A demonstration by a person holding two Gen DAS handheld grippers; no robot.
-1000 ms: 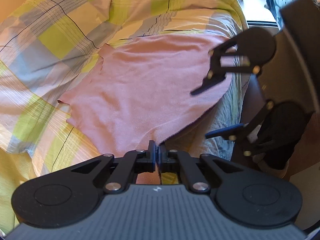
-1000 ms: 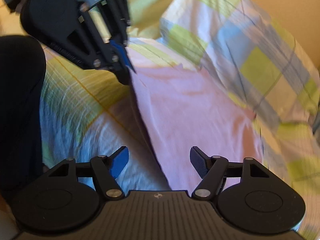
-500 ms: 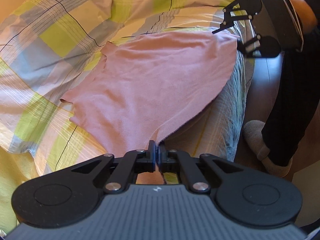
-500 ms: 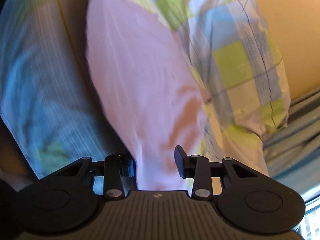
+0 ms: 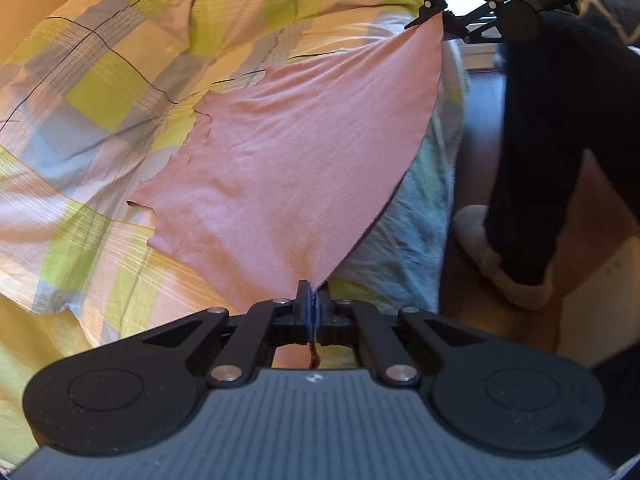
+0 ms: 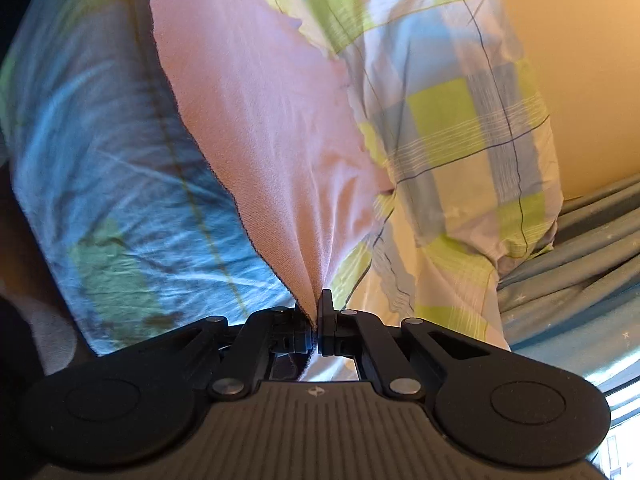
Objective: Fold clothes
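— any words, brands or numbers to read here?
— none. there is only a small pale emblem on the ribbed body of the left gripper (image 5: 311, 307), too tiny to make out.
— and the other one?
— the same little mark on the right gripper (image 6: 318, 312), equally unreadable. no letters or digits on anything else.

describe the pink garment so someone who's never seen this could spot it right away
Find the bed under the checked quilt of green, blue and peach squares. The pink garment is spread on top near the bed's edge, pinched at opposite corners by the left gripper and right gripper. It is the only plain, unpatterned cloth there.
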